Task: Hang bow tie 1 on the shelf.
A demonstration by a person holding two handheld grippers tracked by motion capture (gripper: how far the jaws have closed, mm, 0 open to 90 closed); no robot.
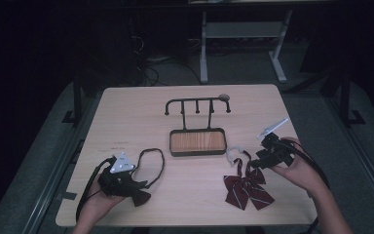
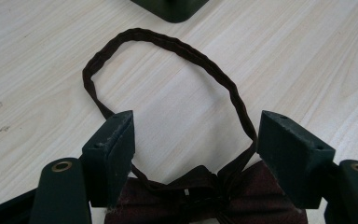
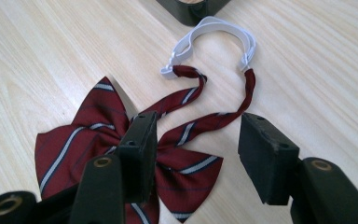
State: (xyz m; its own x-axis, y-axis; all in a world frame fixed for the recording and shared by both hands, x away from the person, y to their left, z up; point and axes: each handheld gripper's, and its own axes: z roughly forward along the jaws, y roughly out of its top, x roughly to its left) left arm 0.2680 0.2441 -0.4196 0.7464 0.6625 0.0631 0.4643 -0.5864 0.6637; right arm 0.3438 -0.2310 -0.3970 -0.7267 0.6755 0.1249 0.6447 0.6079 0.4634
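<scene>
1. On the near left of the tabletop [image 1: 126, 105], the left gripper [image 2: 193, 140] is hovering with its fingers spread over a dark bow tie [image 2: 205, 189], whose neck loop [image 2: 168, 74] is lying open toward the hook stand [image 1: 197, 129].
2. On the near right, the right gripper [image 3: 193, 140] is sitting over a striped red bow tie [image 3: 79, 144], fingers likewise spread and holding nothing; the white elastic strap [image 3: 214, 28] is curling toward the stand's tray.
3. Closing now, either gripper is likely risking a pinch on one thin strap alone, letting the bow dangle and slip.
4. A loop snagging the stand's base could be dragging it.
</scene>
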